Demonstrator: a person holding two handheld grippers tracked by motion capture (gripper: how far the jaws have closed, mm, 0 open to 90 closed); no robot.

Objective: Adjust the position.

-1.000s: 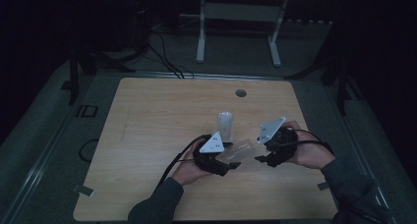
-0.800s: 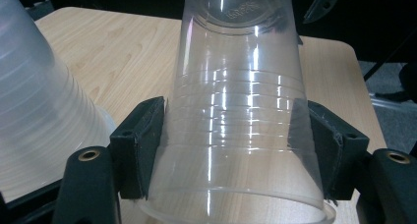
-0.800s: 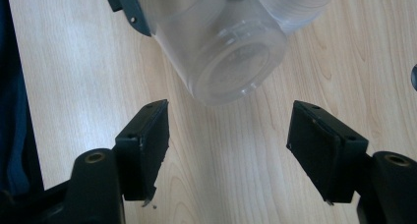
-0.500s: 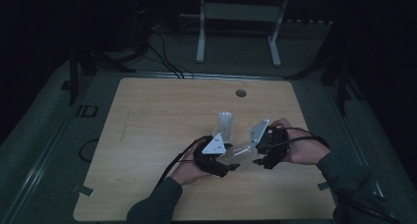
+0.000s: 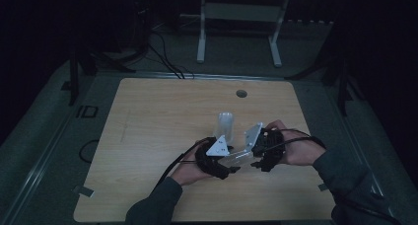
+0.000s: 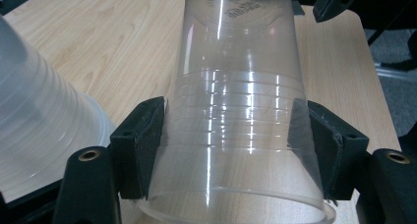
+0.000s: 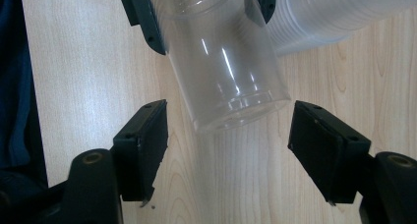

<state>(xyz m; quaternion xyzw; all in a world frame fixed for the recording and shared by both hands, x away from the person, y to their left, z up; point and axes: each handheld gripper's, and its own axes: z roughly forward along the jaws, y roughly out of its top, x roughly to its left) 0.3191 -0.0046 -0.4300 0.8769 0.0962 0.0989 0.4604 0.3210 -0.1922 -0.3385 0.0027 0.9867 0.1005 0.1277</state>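
My left tool (image 6: pixel 231 150) is clamped on a clear plastic cup (image 6: pixel 236 111), one black pad pressing each side of its ribbed wall just above the rim, and the cup's closed base points away from me over the wooden tabletop (image 6: pixel 98 42). In the high view that cup (image 5: pixel 237 158) lies nearly flat between my two hands, low over the tabletop (image 5: pixel 157 116) near its front edge, with my left tool (image 5: pixel 227 169) under its grey plate and my right tool (image 5: pixel 257 162) just beside it. From the right tool (image 7: pixel 228 150) I see the cup's base end (image 7: pixel 231 81) hanging between my jaws, which stand wide apart, neither pad touching the plastic. The other tool's jaws grip it farther up. A stack of cups (image 7: pixel 339 13) stands just beside it, upside down on the wood; the high view shows that stack (image 5: pixel 225 124) upright, a little beyond my hands. The left gripper view catches it (image 6: pixel 39 121) close at the edge.
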